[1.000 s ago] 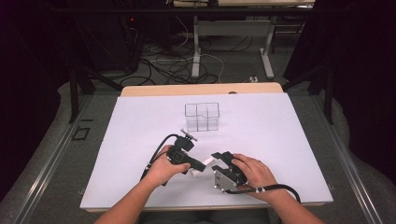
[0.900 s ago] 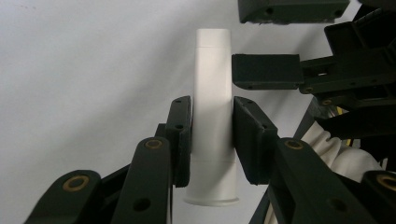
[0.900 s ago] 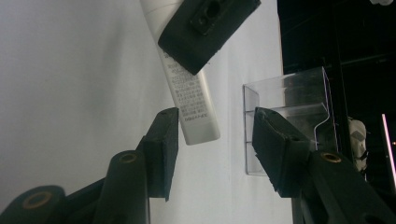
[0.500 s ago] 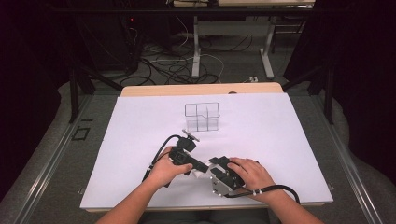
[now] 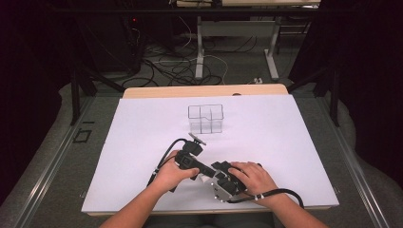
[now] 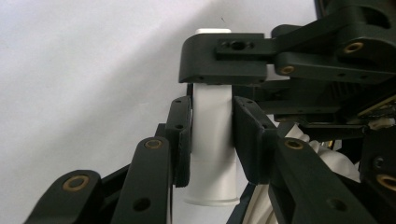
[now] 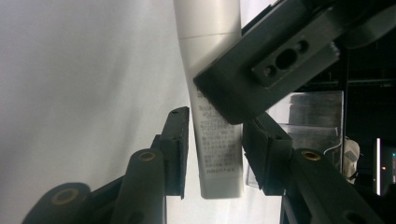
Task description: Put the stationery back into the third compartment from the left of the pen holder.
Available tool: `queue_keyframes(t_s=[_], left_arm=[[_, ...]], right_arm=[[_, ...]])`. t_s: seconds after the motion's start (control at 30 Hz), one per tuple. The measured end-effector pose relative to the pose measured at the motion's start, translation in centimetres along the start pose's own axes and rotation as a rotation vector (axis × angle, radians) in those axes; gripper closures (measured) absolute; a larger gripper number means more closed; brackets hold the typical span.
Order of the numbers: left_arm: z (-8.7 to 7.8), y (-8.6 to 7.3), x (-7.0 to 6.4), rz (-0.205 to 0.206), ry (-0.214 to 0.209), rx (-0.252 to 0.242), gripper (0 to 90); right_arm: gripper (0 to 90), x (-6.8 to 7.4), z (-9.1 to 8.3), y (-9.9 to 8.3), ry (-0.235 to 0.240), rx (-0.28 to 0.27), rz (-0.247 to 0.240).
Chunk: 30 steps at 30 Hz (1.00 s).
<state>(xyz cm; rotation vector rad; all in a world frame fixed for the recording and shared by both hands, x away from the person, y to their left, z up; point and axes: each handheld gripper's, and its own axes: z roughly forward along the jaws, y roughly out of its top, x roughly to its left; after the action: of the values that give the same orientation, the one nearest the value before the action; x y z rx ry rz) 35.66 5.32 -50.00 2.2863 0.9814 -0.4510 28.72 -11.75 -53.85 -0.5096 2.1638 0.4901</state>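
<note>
Roughly upright white tube (image 6: pixel 212 140), cap downward in left gripper (image 6: pixel 211 135).

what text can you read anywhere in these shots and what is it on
White tube: a block of small dark print on its lower part, between the right gripper fingers; too small and blurred to read.
No other text can be read on the clear divided box or the table sheet.

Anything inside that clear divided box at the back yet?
Nothing visible inside the clear plastic divided box; its compartments look empty. The white plastic tube sits between the left gripper jaws, near the right gripper.
</note>
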Motion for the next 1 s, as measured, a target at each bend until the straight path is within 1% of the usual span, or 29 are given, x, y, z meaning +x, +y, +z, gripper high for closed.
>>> queue_keyframes(t_s=[0.03, 0.07, 0.2, 0.27, 0.33, 0.37, 0.4, 0.43, 0.5, 0.53, 0.6, 0.63, 0.67, 0.73, 0.8, 0.87, 0.9, 0.93, 1.0], left_arm=[[0.0, 0.0, 0.0, 0.003, -0.001, 0.000, 68.9], [0.0, 0.0, -0.1, 0.003, -0.003, -0.001, 68.9], [0.0, 0.0, -0.2, 0.004, -0.005, -0.003, 68.9], [0.1, 0.0, -0.2, 0.003, -0.005, -0.004, 68.9], [0.1, 0.0, -0.2, 0.001, -0.007, -0.005, 68.8], [0.1, 0.0, -0.2, 0.001, -0.008, -0.006, 68.8], [0.1, 0.0, -0.1, 0.001, -0.008, -0.006, 68.8], [0.1, 0.0, -0.1, 0.001, -0.010, -0.006, 68.8], [0.1, 0.0, -0.1, -0.002, -0.012, -0.009, 68.7], [0.1, 0.0, -0.1, -0.004, -0.012, -0.012, 68.6], [0.1, 0.0, -0.1, -0.001, -0.008, -0.015, 68.4], [0.1, 0.0, -0.1, 0.000, -0.007, -0.017, 68.2], [0.1, 0.0, -0.1, -0.002, -0.008, -0.022, 67.9], [-0.1, 0.0, 0.0, -0.002, -0.019, -0.031, 64.5], [-0.4, 0.0, 0.0, -0.013, -0.026, -0.049, 60.9], [-0.7, 0.0, 0.1, -0.010, -0.019, -0.065, 58.3], [-0.9, 0.0, 0.2, -0.011, -0.017, -0.071, 57.7], [-1.0, -0.1, 0.2, -0.016, -0.015, -0.080, 57.1], [-1.4, -0.1, 0.6, -0.012, -0.003, -0.098, 55.3]], right_arm=[[62.9, 0.0, 0.0, 0.0, 0.003, 0.003, -0.001], [63.6, 0.1, 0.2, -0.1, -0.012, -0.011, -0.003], [66.8, 0.1, 0.2, -0.1, -0.004, -0.011, -0.018], [68.8, 0.1, 0.2, 0.0, -0.007, -0.007, -0.018], [69.4, 0.1, 0.2, 0.0, -0.007, -0.002, -0.028], [69.6, 0.1, 0.2, 0.0, 0.001, -0.006, -0.030], [69.8, 0.1, 0.2, 0.0, -0.007, 0.000, -0.039], [70.0, 0.0, 0.1, 0.0, 0.018, 0.017, -0.044], [70.3, 0.0, 0.1, 0.0, 0.013, 0.019, -0.041], [70.3, 0.1, 0.2, 0.0, -0.006, 0.000, -0.042], [70.4, 0.0, 0.2, 0.0, -0.002, 0.010, -0.049], [70.4, 0.1, 0.2, 0.0, -0.006, 0.009, -0.043], [70.4, 0.0, 0.1, 0.0, 0.013, 0.016, -0.041], [70.5, 0.0, 0.1, -0.1, 0.015, 0.022, -0.042], [70.5, 0.1, 0.2, -0.1, 0.017, 0.024, -0.041], [70.5, 0.1, 0.2, -0.1, 0.024, 0.025, -0.048], [70.5, 0.1, 0.2, -0.2, 0.020, 0.035, -0.041], [70.5, 0.2, 0.4, -0.3, 0.008, 0.010, -0.037], [70.5, 0.2, 0.3, -0.4, -0.001, 0.016, -0.033]])
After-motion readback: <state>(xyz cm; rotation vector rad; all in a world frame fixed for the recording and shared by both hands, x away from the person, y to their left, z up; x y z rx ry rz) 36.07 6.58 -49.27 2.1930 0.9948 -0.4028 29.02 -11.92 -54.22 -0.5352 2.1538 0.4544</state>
